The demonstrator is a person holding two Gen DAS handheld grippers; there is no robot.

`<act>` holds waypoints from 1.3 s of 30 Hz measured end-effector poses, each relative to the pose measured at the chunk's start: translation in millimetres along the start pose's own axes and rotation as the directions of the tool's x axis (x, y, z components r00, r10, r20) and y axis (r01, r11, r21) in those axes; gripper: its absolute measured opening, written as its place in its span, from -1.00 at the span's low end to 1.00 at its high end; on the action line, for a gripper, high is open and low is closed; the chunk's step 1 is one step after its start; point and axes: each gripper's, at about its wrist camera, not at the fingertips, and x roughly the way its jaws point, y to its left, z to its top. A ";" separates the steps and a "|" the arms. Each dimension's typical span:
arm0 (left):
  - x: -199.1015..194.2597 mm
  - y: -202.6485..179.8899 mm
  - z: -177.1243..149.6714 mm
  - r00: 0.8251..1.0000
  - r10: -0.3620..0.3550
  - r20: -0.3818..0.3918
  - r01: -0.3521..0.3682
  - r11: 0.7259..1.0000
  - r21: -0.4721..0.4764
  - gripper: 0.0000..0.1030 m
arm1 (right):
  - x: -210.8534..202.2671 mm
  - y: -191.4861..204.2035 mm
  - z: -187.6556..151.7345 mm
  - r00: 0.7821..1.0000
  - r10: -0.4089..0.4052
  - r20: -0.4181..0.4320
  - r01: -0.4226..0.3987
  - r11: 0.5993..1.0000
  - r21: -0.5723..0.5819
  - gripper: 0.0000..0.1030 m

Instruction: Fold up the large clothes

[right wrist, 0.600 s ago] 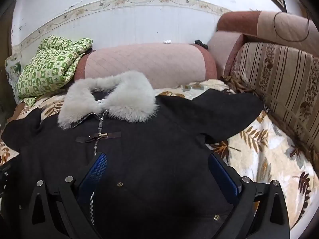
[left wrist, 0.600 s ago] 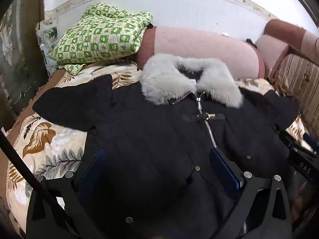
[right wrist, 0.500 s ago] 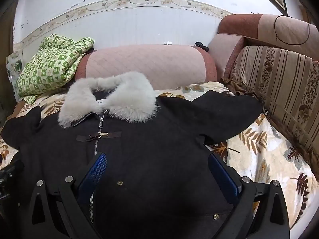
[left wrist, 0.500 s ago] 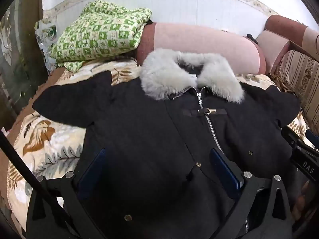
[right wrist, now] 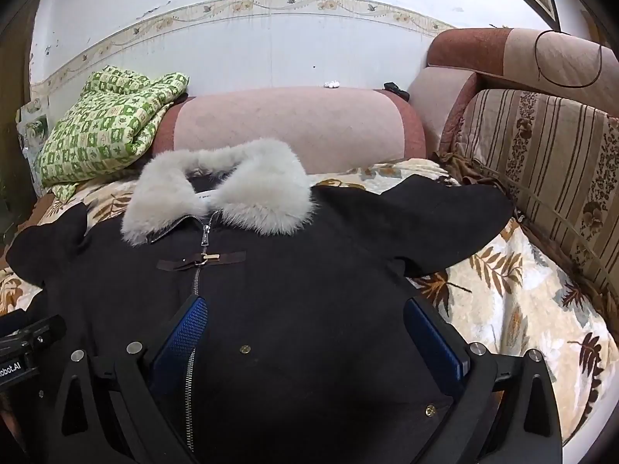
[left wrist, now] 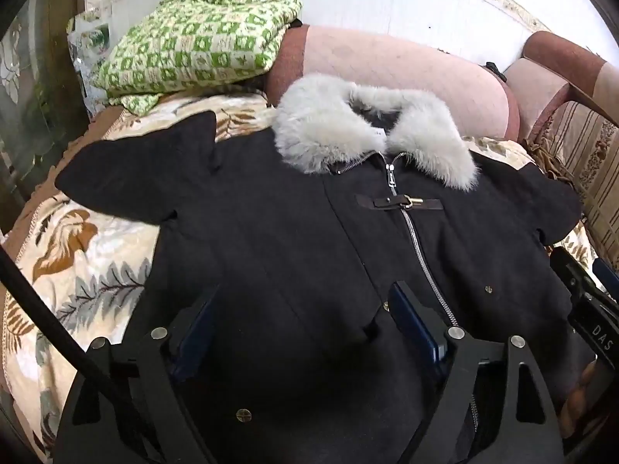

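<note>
A black coat [left wrist: 294,232] lies flat, its sleeves short of the leaf-print bedspread's [right wrist: 522,301] edges; left gripper [left wrist: 305,321] and right gripper [right wrist: 305,332] hover spread above it, grasping nothing.

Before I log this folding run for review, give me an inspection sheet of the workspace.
Surface: leaf-patterned cream bedspread, covering the bed.
Job's things: black zip-front coat with grey fur collar, laid flat, front up, zipped, sleeves spread.
Clutter: green-and-white checked quilt, folded at the left of the pink bolster cushion.
Grippers: left gripper open over the coat's left half; right gripper open over its right half; neither grips cloth.
Cables: black cable by the left gripper.
Surroundings: white wall, striped sofa back.
</note>
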 end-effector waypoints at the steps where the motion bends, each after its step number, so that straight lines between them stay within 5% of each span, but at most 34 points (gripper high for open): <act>1: -2.9 0.0 0.5 1.000 0.005 0.015 -0.005 1.000 -0.004 0.64 | 0.1 -0.7 0.4 1.000 0.001 -0.002 -0.001 1.000 0.002 0.99; 9: -11.9 -0.5 -1.3 0.997 0.044 0.062 -0.045 0.999 0.013 0.64 | 3.5 -7.7 -4.8 0.999 0.030 -0.032 -0.029 0.999 0.036 0.99; 12: -4.2 1.8 -3.5 0.997 0.072 0.025 -0.072 0.997 0.017 0.65 | 7.7 -10.3 -8.8 0.999 0.011 -0.037 -0.009 0.999 0.043 0.99; 25: 4.7 -1.8 -7.3 0.999 0.015 -0.049 -0.013 0.999 0.041 0.66 | 8.4 -2.2 -6.4 0.999 -0.031 -0.027 0.030 0.999 -0.009 0.99; 39: -7.6 -4.5 -6.2 1.000 0.026 0.016 -0.027 0.998 0.065 0.66 | 3.7 5.5 -4.7 0.999 -0.030 -0.028 0.029 0.999 -0.036 0.99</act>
